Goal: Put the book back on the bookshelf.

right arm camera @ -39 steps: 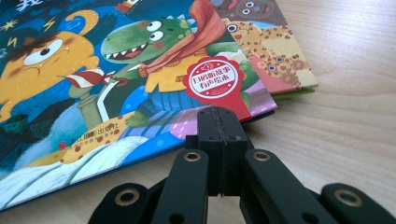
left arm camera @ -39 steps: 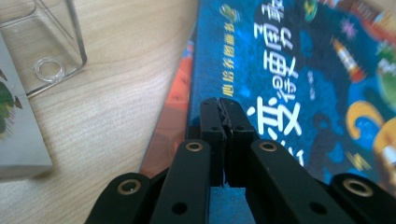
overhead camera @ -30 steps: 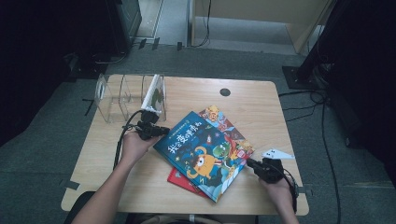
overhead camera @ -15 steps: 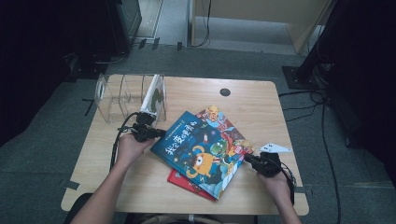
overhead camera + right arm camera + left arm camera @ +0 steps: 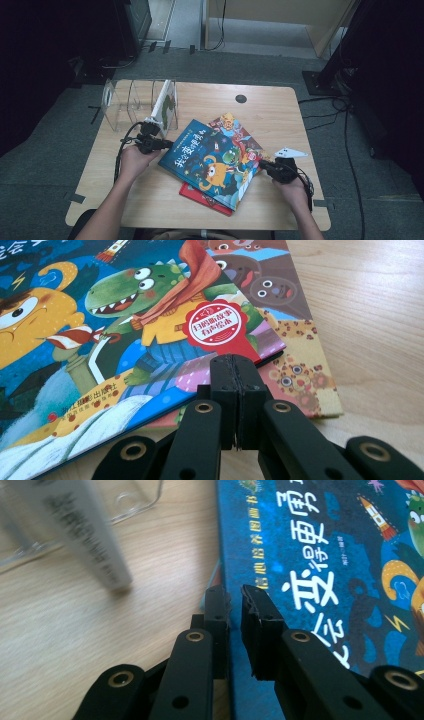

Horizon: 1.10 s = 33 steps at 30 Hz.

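1. Wooden table (image 5: 280, 120): blue book (image 5: 210, 161) lies topmost on a stack, near a clear rack (image 5: 122, 102).
2. Left gripper (image 5: 235, 600): jaws, just opening, slightly apart at its spine edge, gripping nothing.
3. Right gripper (image 5: 234, 371): jaws together, empty, at the opposite corner.
4. Likely next: clamp the edge and lift.

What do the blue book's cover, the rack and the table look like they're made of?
Blue book: printed card cover, probably glossy laminated, judging by its sheen. Rack: clear plastic, likely acrylic, see-through dividers. Table: light wood or wood-look laminate, matte, with visible grain.
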Each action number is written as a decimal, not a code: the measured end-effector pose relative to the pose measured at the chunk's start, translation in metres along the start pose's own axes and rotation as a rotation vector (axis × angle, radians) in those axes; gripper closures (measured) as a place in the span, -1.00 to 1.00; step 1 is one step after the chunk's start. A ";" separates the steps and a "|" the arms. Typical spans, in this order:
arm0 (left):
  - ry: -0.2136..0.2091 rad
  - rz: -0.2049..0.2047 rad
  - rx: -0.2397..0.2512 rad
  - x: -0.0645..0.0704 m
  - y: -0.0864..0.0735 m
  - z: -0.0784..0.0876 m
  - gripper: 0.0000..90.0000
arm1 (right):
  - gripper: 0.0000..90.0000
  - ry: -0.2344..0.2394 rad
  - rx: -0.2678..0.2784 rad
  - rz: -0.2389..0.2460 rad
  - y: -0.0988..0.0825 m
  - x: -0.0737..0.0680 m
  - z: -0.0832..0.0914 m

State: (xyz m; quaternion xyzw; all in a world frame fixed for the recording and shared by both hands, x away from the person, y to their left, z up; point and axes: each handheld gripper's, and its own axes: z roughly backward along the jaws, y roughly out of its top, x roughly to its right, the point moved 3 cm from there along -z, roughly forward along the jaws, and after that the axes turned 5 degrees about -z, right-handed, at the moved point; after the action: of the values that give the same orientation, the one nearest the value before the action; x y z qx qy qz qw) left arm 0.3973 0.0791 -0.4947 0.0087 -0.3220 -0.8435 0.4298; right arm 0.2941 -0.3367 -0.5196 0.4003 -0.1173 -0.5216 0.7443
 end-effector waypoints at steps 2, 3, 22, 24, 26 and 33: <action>0.004 0.004 -0.009 -0.002 -0.003 0.001 0.80 | 0.98 0.007 0.002 0.003 0.002 0.001 -0.002; 0.001 0.007 -0.007 -0.002 -0.004 0.001 0.80 | 0.98 0.009 -0.001 0.002 0.003 0.001 -0.003; 0.024 0.022 -0.010 -0.004 -0.014 0.004 0.98 | 1.00 0.030 0.000 0.016 0.014 0.005 -0.015; 0.026 0.024 -0.011 -0.003 -0.015 0.005 0.98 | 1.00 0.031 0.003 0.005 0.015 0.006 -0.016; 0.018 0.025 -0.013 -0.001 -0.018 0.006 0.98 | 1.00 0.031 0.008 0.012 0.016 0.007 -0.017; -0.009 0.057 -0.006 0.004 -0.029 0.010 0.95 | 1.00 0.015 0.012 0.011 0.022 0.010 -0.022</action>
State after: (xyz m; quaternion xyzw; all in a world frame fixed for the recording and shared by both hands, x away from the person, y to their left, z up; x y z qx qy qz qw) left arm 0.3710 0.0942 -0.5016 -0.0055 -0.3215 -0.8319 0.4522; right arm 0.3266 -0.3318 -0.5207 0.4079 -0.1169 -0.5139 0.7456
